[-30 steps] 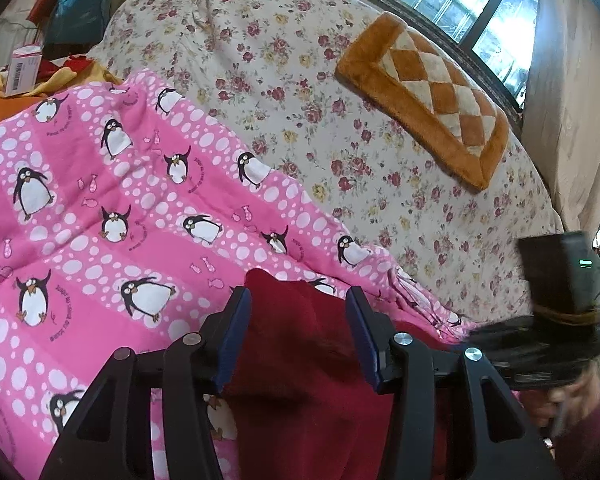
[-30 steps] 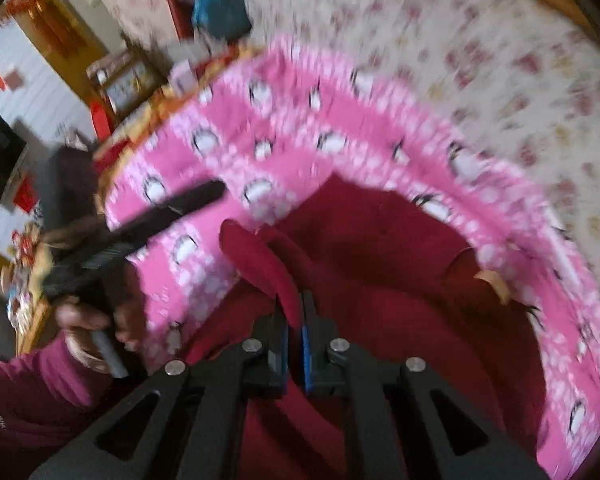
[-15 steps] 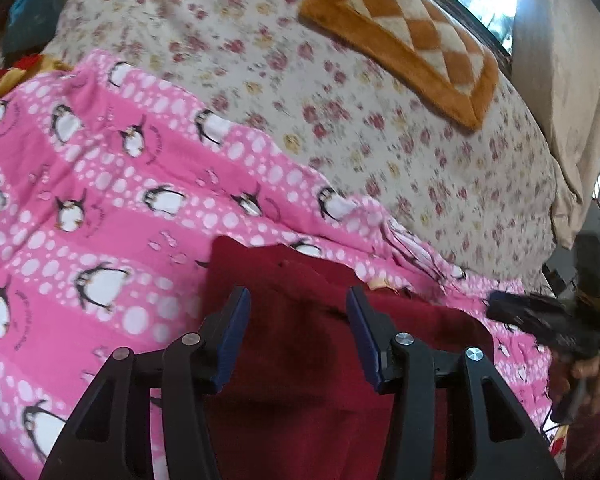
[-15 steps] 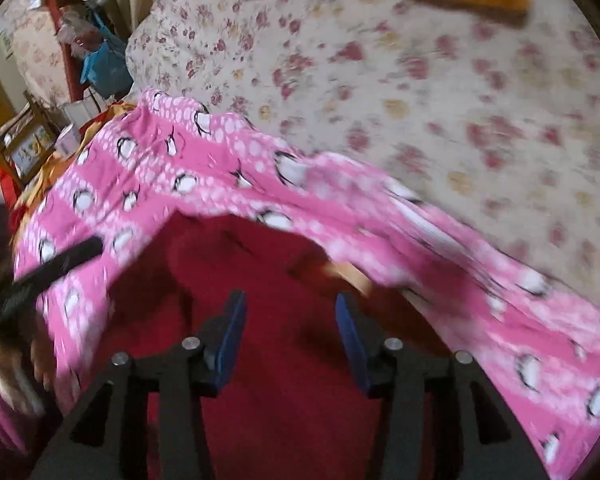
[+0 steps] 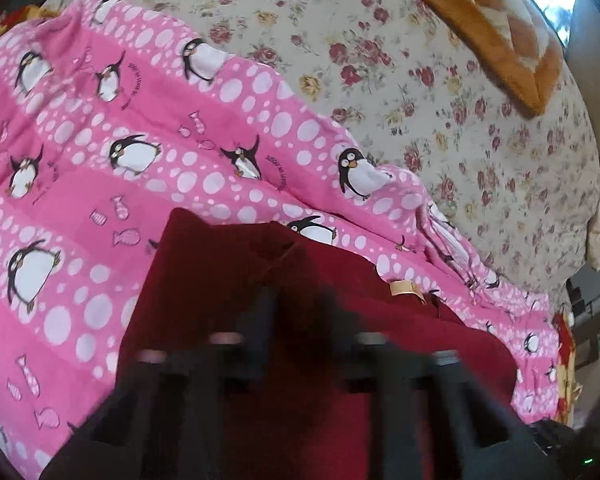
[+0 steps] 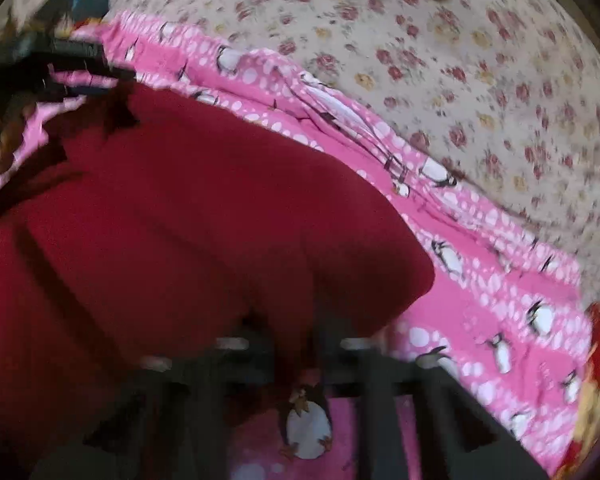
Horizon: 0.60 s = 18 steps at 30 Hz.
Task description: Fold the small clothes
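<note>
A dark red garment (image 5: 228, 280) lies spread on a pink penguin blanket (image 5: 100, 160), with a tan label (image 5: 404, 290) at its far edge. My left gripper (image 5: 296, 300) is blurred and low over the garment's far left corner. Its jaws are shut and the red cloth puckers just ahead of them. In the right wrist view the red garment (image 6: 180, 220) fills the left half. My right gripper (image 6: 294, 332) sits at the garment's right edge. Its jaws are closing, with a strip of red cloth pinched between them. The left tool's black frame (image 6: 60, 60) shows at the upper left.
The pink blanket (image 6: 500, 300) lies on a floral bedspread (image 5: 420, 100). An orange checked cushion (image 5: 512, 40) sits at the far right near a window. Red and yellow cloth (image 6: 596, 380) lies at the blanket's right edge. Clutter stands beyond the bed's far left.
Both grippers came down closer to the red garment. The left jaws, open in both earlier frames, have closed. The right jaws let go of a fold, opened, shifted to the garment's right edge and closed there.
</note>
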Each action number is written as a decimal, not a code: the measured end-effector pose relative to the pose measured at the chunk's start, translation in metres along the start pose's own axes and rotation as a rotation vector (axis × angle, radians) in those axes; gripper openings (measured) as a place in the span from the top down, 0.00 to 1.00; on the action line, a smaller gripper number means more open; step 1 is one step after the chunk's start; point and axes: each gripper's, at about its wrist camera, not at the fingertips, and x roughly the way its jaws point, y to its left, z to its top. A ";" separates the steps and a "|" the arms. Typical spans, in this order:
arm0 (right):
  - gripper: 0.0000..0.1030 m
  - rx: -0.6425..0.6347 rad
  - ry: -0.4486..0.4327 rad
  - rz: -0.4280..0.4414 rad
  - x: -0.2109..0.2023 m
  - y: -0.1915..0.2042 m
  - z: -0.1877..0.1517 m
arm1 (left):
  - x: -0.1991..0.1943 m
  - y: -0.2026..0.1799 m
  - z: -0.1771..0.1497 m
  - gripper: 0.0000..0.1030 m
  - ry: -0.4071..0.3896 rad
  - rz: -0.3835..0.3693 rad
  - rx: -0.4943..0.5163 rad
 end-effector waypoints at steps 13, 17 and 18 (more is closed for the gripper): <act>0.45 0.229 -0.029 0.176 -0.032 -0.051 -0.045 | -0.047 0.018 -0.032 1.00 -0.043 0.008 0.055; 0.35 0.423 -0.063 0.240 -0.033 -0.078 -0.036 | -0.048 0.018 -0.031 0.91 -0.072 -0.007 0.042; 0.34 0.458 -0.050 0.243 -0.025 -0.082 -0.032 | -0.048 0.019 -0.032 0.91 -0.073 -0.009 0.040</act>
